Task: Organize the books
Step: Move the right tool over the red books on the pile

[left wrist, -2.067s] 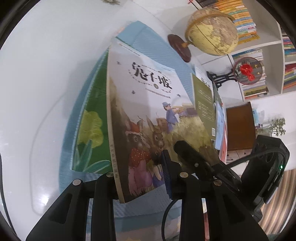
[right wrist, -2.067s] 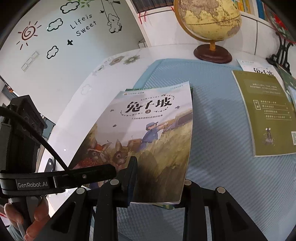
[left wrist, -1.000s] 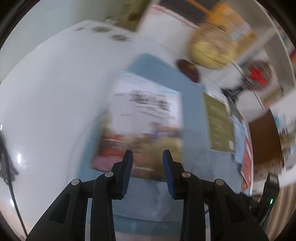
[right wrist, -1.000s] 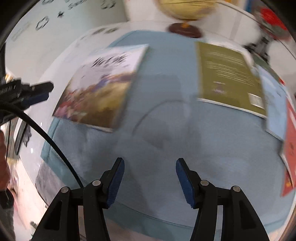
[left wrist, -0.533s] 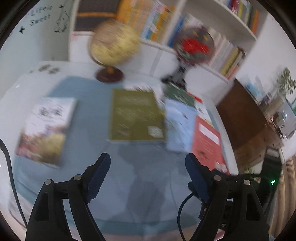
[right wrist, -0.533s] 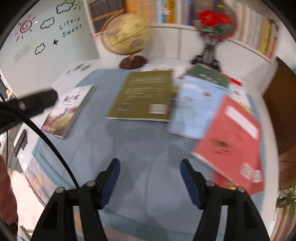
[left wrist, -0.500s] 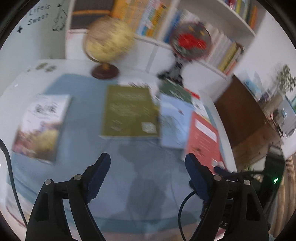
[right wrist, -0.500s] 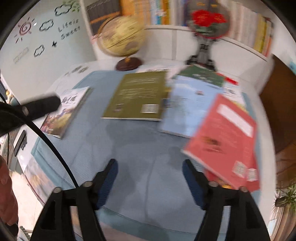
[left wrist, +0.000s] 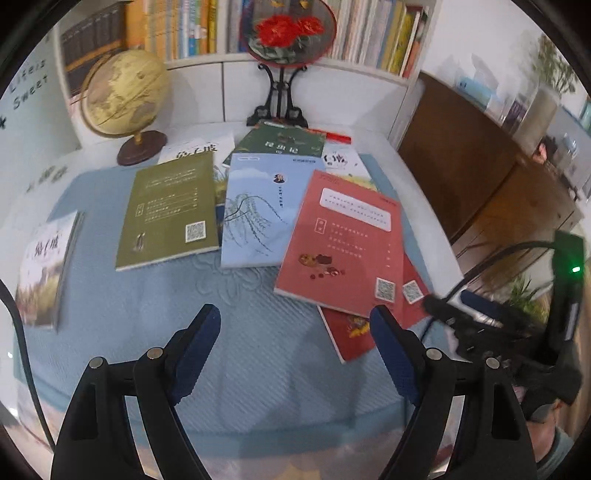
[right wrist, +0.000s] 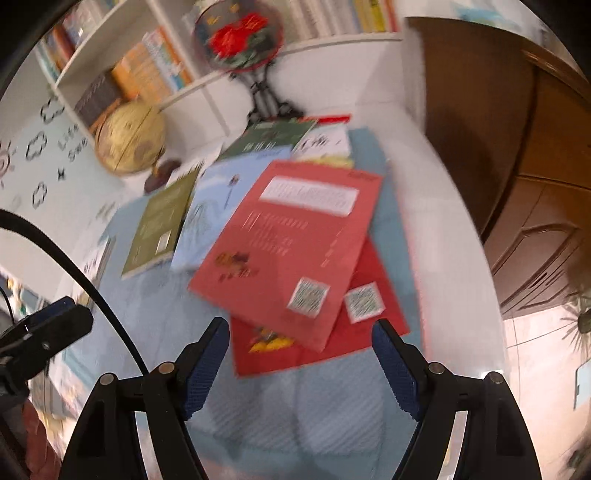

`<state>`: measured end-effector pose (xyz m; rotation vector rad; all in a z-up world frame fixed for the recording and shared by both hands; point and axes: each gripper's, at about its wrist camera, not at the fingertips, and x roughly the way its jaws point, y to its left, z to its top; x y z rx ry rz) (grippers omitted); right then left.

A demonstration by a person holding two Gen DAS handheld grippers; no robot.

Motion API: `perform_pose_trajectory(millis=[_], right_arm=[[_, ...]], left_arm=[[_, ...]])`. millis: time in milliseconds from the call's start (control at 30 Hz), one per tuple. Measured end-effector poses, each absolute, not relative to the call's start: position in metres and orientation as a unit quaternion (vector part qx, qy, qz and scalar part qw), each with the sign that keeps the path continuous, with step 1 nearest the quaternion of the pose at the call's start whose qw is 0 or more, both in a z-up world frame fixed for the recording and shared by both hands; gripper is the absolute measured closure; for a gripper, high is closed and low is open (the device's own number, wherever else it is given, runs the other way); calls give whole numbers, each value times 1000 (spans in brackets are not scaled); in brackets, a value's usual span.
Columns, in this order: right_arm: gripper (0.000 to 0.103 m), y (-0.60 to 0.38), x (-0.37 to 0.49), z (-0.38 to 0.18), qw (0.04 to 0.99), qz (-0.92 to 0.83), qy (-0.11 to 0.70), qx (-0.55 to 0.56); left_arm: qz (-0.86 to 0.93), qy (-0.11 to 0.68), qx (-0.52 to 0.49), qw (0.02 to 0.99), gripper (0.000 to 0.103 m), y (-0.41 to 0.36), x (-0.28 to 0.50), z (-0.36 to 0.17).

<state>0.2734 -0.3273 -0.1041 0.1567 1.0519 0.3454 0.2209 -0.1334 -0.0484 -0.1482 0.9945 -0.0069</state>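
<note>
Several books lie spread on a light blue mat (left wrist: 236, 347). An olive book (left wrist: 168, 210), a pale blue book (left wrist: 262, 210) and a salmon-red book (left wrist: 341, 240) lie side by side, the red one over a darker red book (left wrist: 351, 336). A rabbit picture book (left wrist: 44, 266) lies apart at the far left. My left gripper (left wrist: 295, 343) is open and empty above the mat's near part. My right gripper (right wrist: 301, 354) is open and empty just before the salmon-red book (right wrist: 291, 243) and the darker red book (right wrist: 373, 291).
A globe (left wrist: 123, 94) and a round red-flower ornament on a black stand (left wrist: 286, 33) stand at the back of the white table (left wrist: 424, 206). Bookshelves (left wrist: 369, 29) fill the wall behind. A brown wooden cabinet (left wrist: 491, 173) is at the right.
Both grippers let go of the rabbit book, which now lies at the left of the mat. Both opened wide, pulled back and swung right toward the spread books.
</note>
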Motion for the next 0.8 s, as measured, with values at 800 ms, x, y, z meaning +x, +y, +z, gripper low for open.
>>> perform_pose_trajectory(millis=[800], right_arm=[[46,-316,372,-172,797,126,584,87]], left_arm=[[-133,568,-150,798,30,-131,363,-151]])
